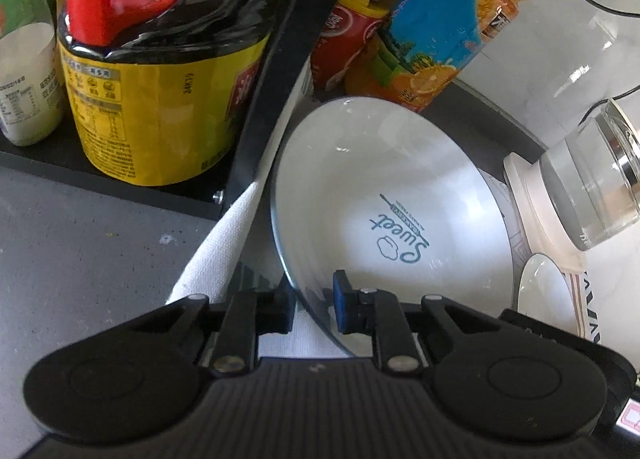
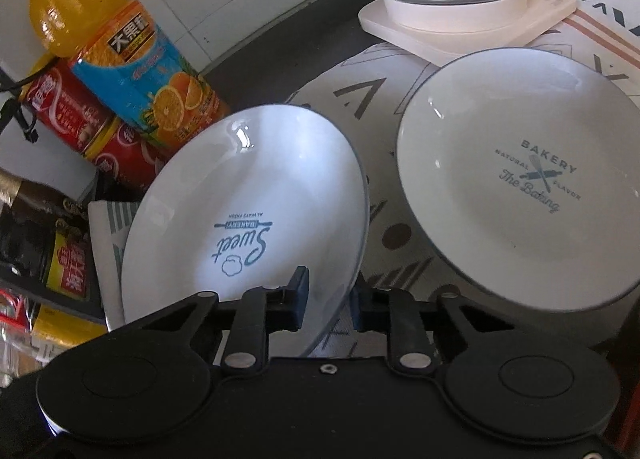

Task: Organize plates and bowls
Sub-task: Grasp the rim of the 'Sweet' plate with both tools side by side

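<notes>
Both your claws, left claw (image 1: 314,309) and right claw (image 2: 328,301), are nearly closed, pinching opposite rims of the "Sweet" plate (image 2: 248,215). Glazed ceramic: stiff, slick, breakable; keep rim grips.

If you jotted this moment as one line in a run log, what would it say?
left gripper: jaws shut on white "Sweet" bowl rim | right gripper: jaws shut on same bowl | white "Bakery" plate: untouched

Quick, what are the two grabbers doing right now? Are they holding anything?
Left gripper: closed on the rim of the Sweet plate.
Right gripper: closed on the same Sweet plate's rim.
</notes>
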The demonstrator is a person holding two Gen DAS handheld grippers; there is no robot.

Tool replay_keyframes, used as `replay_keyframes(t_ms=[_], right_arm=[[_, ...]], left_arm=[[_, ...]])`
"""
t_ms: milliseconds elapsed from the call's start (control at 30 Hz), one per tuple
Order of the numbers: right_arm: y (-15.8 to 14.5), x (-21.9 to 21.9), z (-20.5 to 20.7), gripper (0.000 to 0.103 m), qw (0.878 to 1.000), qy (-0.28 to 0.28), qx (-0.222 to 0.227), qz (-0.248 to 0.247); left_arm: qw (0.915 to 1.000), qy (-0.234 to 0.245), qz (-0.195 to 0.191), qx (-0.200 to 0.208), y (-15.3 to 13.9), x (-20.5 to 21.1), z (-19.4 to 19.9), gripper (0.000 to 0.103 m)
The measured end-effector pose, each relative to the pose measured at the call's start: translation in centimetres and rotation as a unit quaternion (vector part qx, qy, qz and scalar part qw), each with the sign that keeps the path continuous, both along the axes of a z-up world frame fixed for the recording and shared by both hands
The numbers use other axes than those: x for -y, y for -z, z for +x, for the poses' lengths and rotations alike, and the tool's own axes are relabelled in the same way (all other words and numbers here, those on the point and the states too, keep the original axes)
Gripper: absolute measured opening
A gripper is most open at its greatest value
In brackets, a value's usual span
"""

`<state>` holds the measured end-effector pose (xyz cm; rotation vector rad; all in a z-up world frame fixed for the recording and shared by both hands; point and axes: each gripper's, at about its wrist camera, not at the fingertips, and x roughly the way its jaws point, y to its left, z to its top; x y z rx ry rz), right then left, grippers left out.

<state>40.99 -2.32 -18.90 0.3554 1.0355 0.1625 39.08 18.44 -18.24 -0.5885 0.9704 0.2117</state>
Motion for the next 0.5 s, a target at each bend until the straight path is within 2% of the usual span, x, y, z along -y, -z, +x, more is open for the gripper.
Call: replay_keyframes(t_ms=[100,200,500], right_arm=[[0.1,0.4,0.0,0.015,1.000,0.006,0.003,0.005],[-0.4,0.1,-0.6,0.014,1.000,-0.005,0.020,-0.014],[-2.5,-0.3,-2.3,0.012,0.998,-0.018,0.039,-0.034]], left_arm=[[1.0000,-0.004,-0.004,0.005,0.0,-0.2,-0.2,0.015],[1.0000,0.001,-0.007,0.003,-0.3,-0.1,-0.5,0.014],[0.9996,0.006,0.022,0.019,-1.8,0.5,-2.0,0.014]])
